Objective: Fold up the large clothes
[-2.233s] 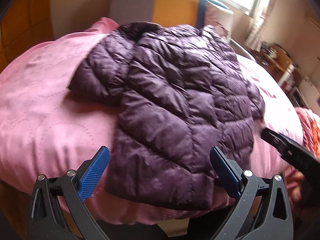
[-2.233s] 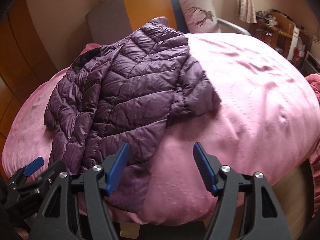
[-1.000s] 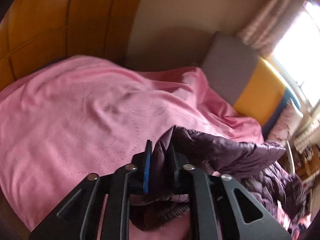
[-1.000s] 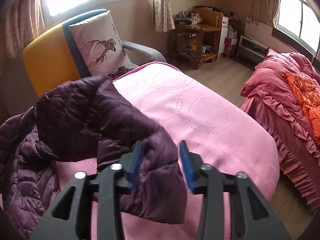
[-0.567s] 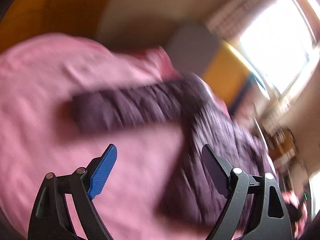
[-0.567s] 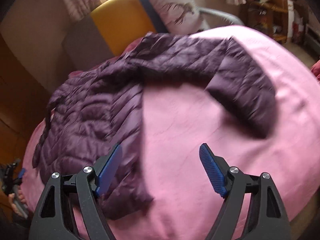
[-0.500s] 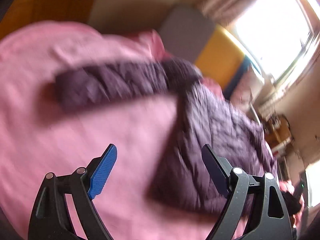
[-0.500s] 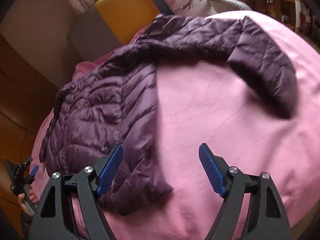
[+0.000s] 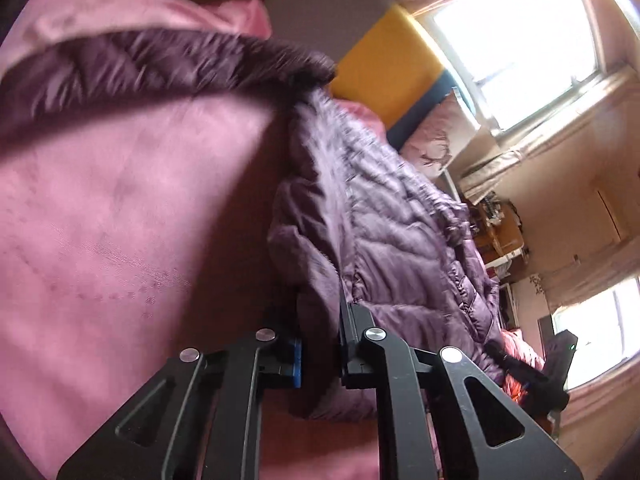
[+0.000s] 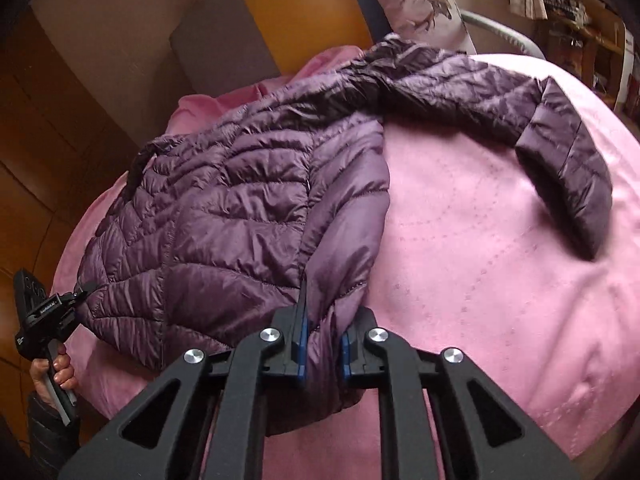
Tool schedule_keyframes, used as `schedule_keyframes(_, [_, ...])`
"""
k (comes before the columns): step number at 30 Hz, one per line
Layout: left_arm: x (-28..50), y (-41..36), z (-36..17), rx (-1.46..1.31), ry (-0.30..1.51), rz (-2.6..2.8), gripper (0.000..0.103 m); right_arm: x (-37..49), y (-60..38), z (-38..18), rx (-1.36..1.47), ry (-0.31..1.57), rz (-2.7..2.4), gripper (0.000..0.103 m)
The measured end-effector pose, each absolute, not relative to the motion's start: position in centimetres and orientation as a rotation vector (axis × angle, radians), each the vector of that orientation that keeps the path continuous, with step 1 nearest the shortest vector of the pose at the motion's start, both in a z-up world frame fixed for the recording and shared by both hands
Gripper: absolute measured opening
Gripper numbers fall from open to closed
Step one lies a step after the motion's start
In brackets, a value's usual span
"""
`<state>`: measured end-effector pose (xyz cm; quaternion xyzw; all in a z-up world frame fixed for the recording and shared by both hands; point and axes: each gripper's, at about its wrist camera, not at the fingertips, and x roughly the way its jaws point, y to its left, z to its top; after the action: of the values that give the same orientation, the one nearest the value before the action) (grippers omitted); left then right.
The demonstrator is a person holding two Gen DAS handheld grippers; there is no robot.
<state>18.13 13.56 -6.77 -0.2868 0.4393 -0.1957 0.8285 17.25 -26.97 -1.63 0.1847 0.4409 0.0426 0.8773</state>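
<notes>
Right wrist: tongs (image 10: 322, 350) pinching jacket (image 10: 224, 216) hem.

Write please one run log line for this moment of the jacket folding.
step: grip hem corners | left gripper: shut on jacket | right gripper: shut on jacket | sleeves: spread out | surface: pink blanket

One purple jacket (image 10: 240, 216), one pink bedspread (image 10: 500, 260), two grippers, perhaps one deer-print pillow (image 10: 420, 4).

We see a dark purple quilted puffer jacket (image 10: 224, 216) lying spread on pink bedding, its hem toward us and collar toward the far end. One sleeve (image 10: 520, 108) stretches out sideways, bending down at the cuff. The bottom corners are bunched.
</notes>
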Motion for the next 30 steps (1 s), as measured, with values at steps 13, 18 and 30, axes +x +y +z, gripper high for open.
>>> schedule_keyframes(13, [6.0,13.3,-9.5,-0.531,1.063,-0.386,0.010,6.2,-27.6,-7.2,0.364,1.092,0.048,0.010])
schedule_keyframes(18, [5.4,13.2,-9.5,-0.558,1.068,-0.374,0.020,7.0,-26.1,-8.0,0.256,1.129,0.034,0.011])
schedule_keyframes(30, [10.4,30.6,-6.8,-0.722,0.826,0.244,0.086,11.8,-21.5,-3.3,0.168,0.901,-0.014,0.078])
